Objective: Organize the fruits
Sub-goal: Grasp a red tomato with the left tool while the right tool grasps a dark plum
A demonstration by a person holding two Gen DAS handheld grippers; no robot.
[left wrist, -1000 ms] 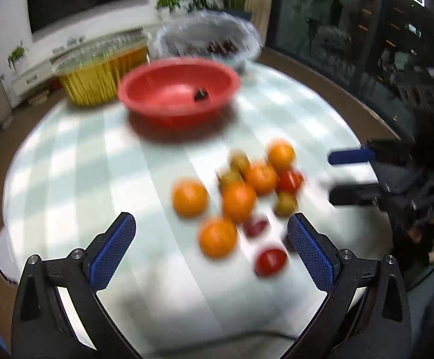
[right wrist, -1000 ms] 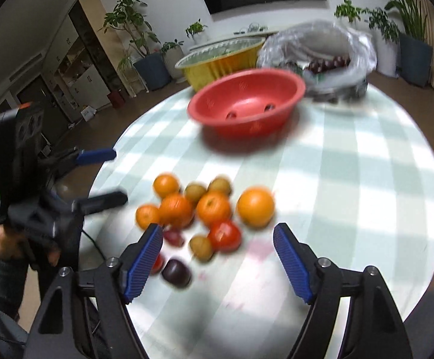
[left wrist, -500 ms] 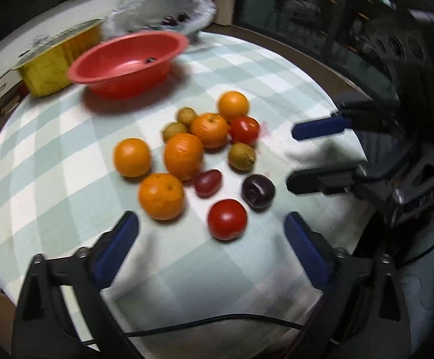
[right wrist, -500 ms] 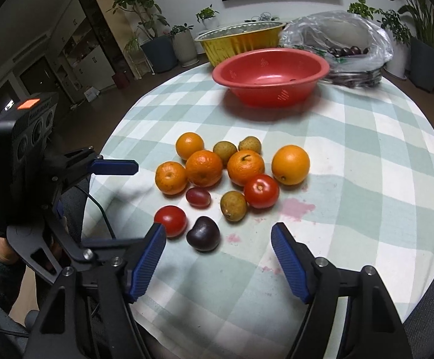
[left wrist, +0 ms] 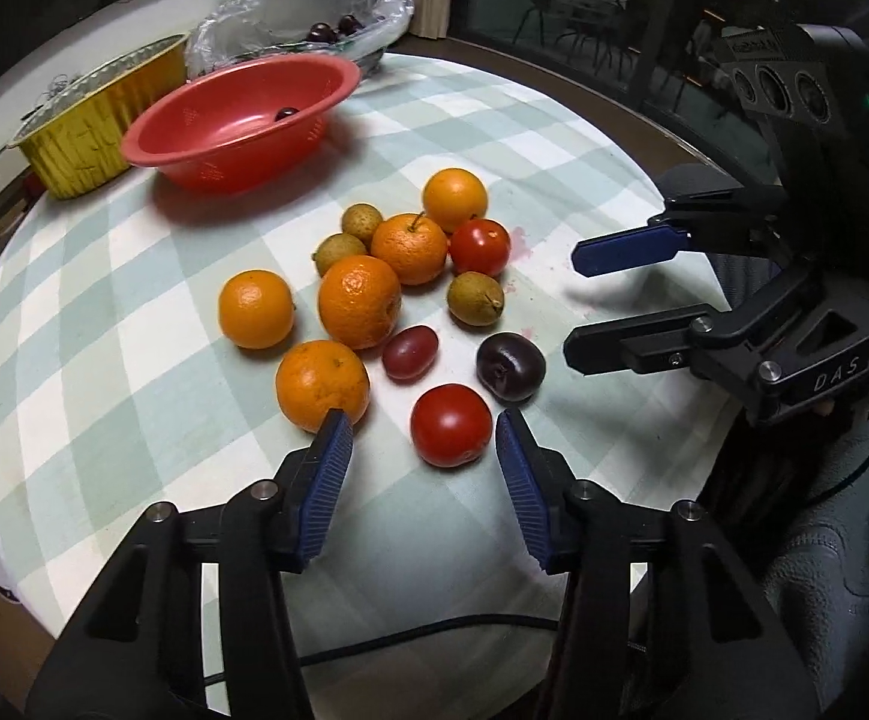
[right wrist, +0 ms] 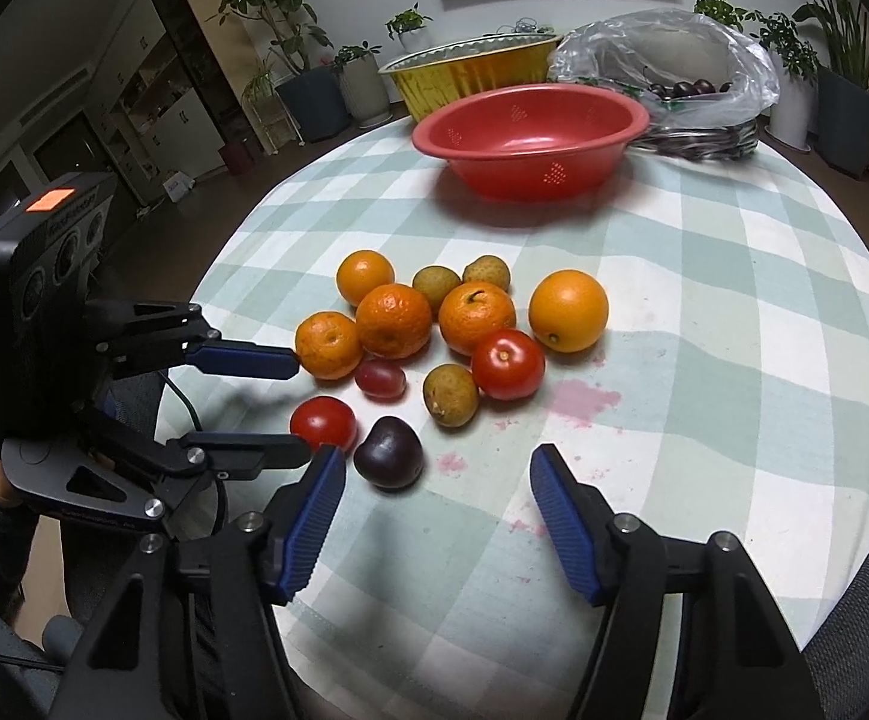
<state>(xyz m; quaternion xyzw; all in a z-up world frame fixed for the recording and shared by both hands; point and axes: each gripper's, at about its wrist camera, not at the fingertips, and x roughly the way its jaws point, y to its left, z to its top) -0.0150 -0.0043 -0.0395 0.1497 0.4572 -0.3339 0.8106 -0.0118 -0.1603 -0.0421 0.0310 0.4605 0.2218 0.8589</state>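
Note:
Several oranges (left wrist: 359, 300), small brownish fruits (left wrist: 475, 298), a red grape (left wrist: 410, 351), two tomatoes and a dark plum (left wrist: 510, 366) lie clustered on the checked tablecloth. My left gripper (left wrist: 422, 426) points down at the nearest tomato (left wrist: 451, 425). Its jaws are closing with the tomato between them, and the blue pads stand just clear of it. My right gripper (right wrist: 437, 459) is open and slowly closing. The plum (right wrist: 389, 453) sits between its pads, close to the left pad (right wrist: 314, 504). Each gripper also shows in the other's view: the right gripper (left wrist: 571, 305) and the left gripper (right wrist: 302, 408).
A red perforated bowl (left wrist: 236, 120) holding one dark fruit (left wrist: 285, 114) stands at the table's far side. Behind it are a gold foil tray (left wrist: 92, 120) and a plastic bag (left wrist: 314, 18) with dark fruits. A cable (left wrist: 422, 630) runs along the near table edge.
The left jaws have narrowed from wide open to just around the nearest tomato, and that gripper has come down closer to the fruit. The right jaws have narrowed a little around the plum.

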